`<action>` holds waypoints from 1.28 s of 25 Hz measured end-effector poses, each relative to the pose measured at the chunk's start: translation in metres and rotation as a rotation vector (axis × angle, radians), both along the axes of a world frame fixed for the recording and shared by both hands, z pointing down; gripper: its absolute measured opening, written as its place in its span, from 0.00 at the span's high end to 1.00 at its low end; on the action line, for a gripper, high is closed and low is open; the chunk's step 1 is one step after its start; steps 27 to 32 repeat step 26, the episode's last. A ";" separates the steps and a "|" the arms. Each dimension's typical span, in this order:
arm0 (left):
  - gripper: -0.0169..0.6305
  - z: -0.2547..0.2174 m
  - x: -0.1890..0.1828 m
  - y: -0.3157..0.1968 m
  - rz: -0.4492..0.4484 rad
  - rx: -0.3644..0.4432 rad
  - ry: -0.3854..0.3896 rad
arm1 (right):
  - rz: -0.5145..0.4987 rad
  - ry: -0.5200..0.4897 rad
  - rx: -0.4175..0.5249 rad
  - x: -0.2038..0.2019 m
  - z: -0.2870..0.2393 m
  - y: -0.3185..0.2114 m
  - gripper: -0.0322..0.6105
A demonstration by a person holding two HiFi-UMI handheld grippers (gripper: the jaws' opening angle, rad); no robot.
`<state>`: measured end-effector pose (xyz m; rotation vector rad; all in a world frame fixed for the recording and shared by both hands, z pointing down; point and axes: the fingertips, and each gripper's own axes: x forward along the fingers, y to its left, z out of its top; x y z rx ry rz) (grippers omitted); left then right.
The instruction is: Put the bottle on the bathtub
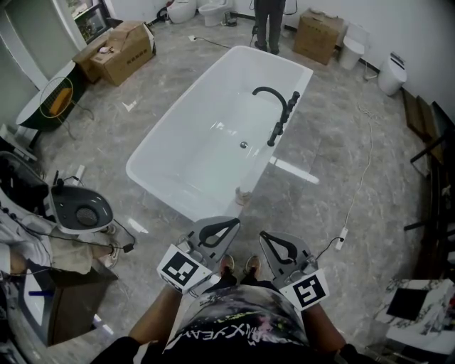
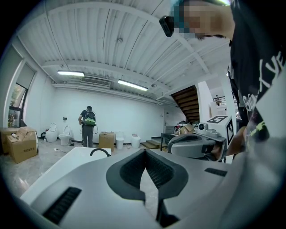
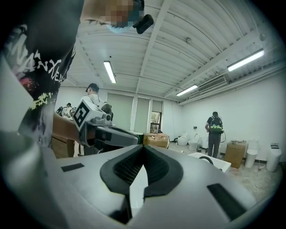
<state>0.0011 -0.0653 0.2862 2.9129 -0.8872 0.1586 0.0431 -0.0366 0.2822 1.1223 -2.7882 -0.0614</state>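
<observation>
Grey moulded plastic nearest: left gripper [image 1: 233, 225] and right gripper [image 1: 265, 237] side by side at waist height, pointing toward the tub. Both clenched on nothing, ribbed black pads [image 2: 132, 167] meeting tip to tip in the left gripper view, likewise pads [image 3: 127, 167] in the right gripper view.

Just beyond, seen only from the head view: small pale bottle [image 1: 244, 193], upright at the near right edge of the glossy white bathtub [image 1: 178, 142]; on rim or floor, cannot tell. Curved matte-black faucet [image 1: 276, 106] on the tub's right rim. Veined grey stone floor [image 1: 334, 178] all around.

Farther off, cardboard boxes [image 1: 122, 47] left, standing person [image 1: 269, 21] beyond the tub.

Only from the gripper views: ribbed white ceiling [image 2: 89, 36], strip lights [image 2: 132, 85], dark staircase [image 2: 187, 103] far right.
</observation>
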 end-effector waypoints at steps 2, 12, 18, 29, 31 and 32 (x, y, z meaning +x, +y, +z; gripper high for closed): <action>0.95 0.001 -0.001 0.001 0.003 0.002 -0.005 | -0.002 0.000 -0.004 -0.001 0.000 0.001 0.95; 0.95 0.001 -0.001 -0.012 -0.002 -0.005 0.003 | 0.006 -0.009 -0.009 0.001 0.002 -0.013 0.95; 0.95 0.002 0.000 -0.025 -0.001 -0.010 -0.002 | 0.009 -0.007 -0.012 0.003 0.001 -0.025 0.95; 0.95 0.003 -0.003 -0.039 -0.003 -0.020 0.003 | 0.014 -0.018 -0.014 0.000 -0.001 -0.039 0.95; 0.95 0.003 -0.003 -0.039 -0.003 -0.020 0.003 | 0.014 -0.018 -0.014 0.000 -0.001 -0.039 0.95; 0.95 0.003 -0.003 -0.039 -0.003 -0.020 0.003 | 0.014 -0.018 -0.014 0.000 -0.001 -0.039 0.95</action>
